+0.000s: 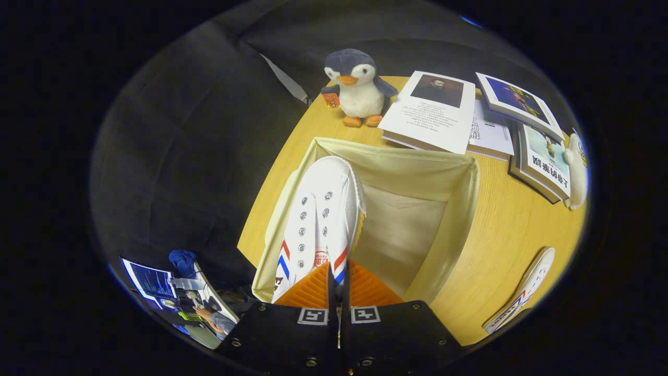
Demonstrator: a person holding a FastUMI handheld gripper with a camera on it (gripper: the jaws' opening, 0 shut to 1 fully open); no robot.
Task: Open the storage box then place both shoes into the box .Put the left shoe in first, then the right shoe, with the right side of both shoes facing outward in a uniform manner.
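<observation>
My gripper (338, 277) is shut on the heel side wall of a white canvas shoe (321, 219) with red and blue stripes. The shoe hangs toe forward over the left part of an open cream fabric storage box (459, 209) that stands on the wooden table. The box's inside beside the shoe shows bare fabric. A second white shoe (524, 290) with the same stripes lies on the table to the right of the box.
A plush penguin (357, 86) stands beyond the box. Several books (433, 112) lie at the far right, with a white plush toy (576, 167) beside them. The round wooden table (501, 245) ends just left of the box. A screen and a person's hand (203, 313) show below.
</observation>
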